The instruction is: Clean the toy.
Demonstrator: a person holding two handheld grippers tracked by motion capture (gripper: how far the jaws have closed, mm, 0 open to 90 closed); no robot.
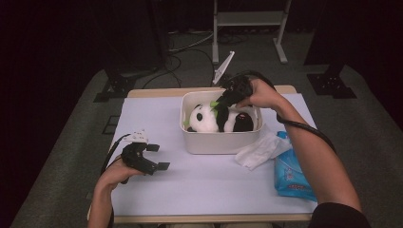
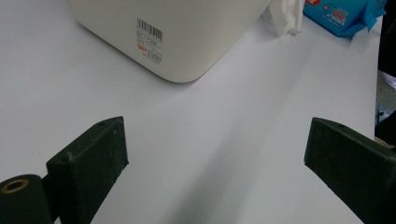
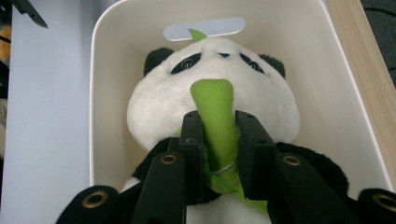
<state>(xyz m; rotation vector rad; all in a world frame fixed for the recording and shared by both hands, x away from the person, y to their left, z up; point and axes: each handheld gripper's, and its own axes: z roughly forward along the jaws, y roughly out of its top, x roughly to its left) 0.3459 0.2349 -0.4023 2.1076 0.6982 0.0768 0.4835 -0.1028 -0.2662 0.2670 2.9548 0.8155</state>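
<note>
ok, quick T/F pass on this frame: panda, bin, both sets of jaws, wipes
1. The panda plush lies inside the white bin. True.
2. The right gripper has its jaws shut on the panda's ear. False: they clamp the green bamboo piece at its front.
3. The left gripper is open, nothing between its jaws. True.
4. The blue wipes pack sits in the bin. False: it lies on the table, right of the bin.
5. A white tissue lies beside the bin. True.

Panda (image 1: 209, 118) in the bin (image 1: 221, 141); wipes pack (image 1: 293, 175) to its right.
</note>
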